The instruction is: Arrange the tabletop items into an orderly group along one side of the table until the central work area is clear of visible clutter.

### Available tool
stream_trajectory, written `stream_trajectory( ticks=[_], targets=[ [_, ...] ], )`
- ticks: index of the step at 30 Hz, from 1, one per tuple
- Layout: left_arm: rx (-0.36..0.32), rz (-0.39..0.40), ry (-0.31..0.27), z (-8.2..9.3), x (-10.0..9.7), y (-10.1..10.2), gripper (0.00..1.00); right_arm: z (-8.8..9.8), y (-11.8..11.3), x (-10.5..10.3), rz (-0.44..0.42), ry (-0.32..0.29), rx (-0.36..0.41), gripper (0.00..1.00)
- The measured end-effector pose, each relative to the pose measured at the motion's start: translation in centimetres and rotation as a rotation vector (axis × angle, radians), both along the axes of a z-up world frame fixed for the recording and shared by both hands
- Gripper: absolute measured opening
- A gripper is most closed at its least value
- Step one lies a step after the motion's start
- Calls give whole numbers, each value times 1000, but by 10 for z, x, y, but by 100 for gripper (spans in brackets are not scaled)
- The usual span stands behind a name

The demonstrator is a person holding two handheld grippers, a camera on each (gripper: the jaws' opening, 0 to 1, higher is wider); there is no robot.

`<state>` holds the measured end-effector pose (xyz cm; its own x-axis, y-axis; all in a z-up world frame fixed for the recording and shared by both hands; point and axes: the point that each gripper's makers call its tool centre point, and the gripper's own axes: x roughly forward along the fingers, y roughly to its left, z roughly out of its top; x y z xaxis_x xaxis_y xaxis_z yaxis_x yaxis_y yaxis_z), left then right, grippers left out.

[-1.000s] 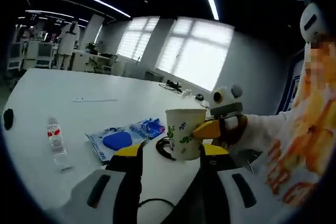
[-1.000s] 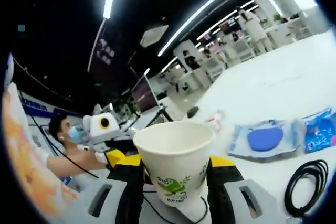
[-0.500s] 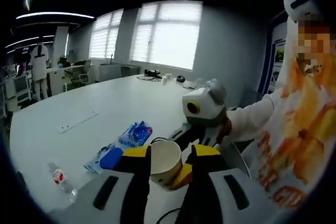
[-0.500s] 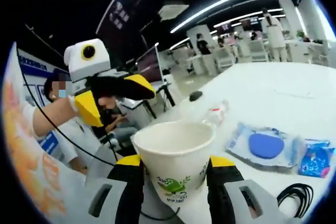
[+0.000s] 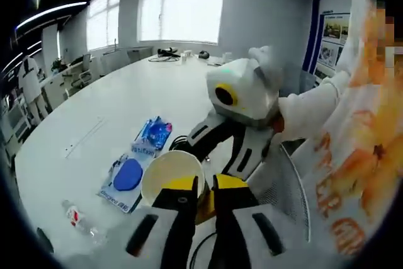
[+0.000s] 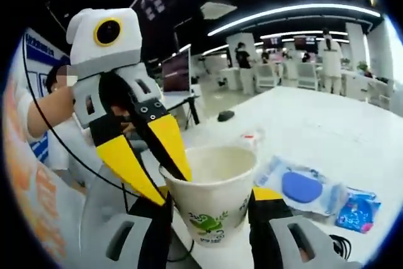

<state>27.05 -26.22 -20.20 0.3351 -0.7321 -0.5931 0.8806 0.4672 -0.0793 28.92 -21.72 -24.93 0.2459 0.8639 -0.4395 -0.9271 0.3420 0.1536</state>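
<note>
Cup (image 6: 214, 190): white paper, green leaf print, upright. Your right claw (image 6: 211, 209) pinches it by the sides, one jaw on each flank; it is held above the table (image 6: 327, 124).

Left claw (image 6: 154, 165): in the right gripper view it comes in from your left, yellow jaws straddling the cup's rim, one tip inside, one outside. In the left gripper view your left claw (image 5: 200, 188) has its jaws nearly together on the cup (image 5: 170, 174) wall.

Blue pouch (image 5: 129, 177): flat on the table, left of your left claw, beyond the cup.

Blue packet (image 5: 153, 135): just past the pouch, further ahead.

Bottle (image 5: 80, 222): lying on its side, well left of your left claw.

Black cable (image 6: 340, 242): coiled at the far right of your right claw, partly seen.
</note>
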Motion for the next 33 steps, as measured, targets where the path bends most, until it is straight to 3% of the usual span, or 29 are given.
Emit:
stream_trajectory(
  ticks=[7,11,16,22,27,33],
  targets=[
    [10,8,37,-6,-2,8,0,-6,-4,-1,-22,19,19,47],
    [58,-7,9,-9,-1,14,0,-10,-8,-1,-29,28,16,45],
    [98,-1,1,-14,3,22,0,-19,-22,3,-81,50,7,54],
    [134,42,5,-21,16,40,0,-26,-49,8,-145,60,-18,58],
    [167,99,58,-34,25,62,0,-36,-80,14,-246,91,-51,65],
    [228,109,53,-43,35,82,0,-41,-114,15,-361,138,-49,73]
  ],
)
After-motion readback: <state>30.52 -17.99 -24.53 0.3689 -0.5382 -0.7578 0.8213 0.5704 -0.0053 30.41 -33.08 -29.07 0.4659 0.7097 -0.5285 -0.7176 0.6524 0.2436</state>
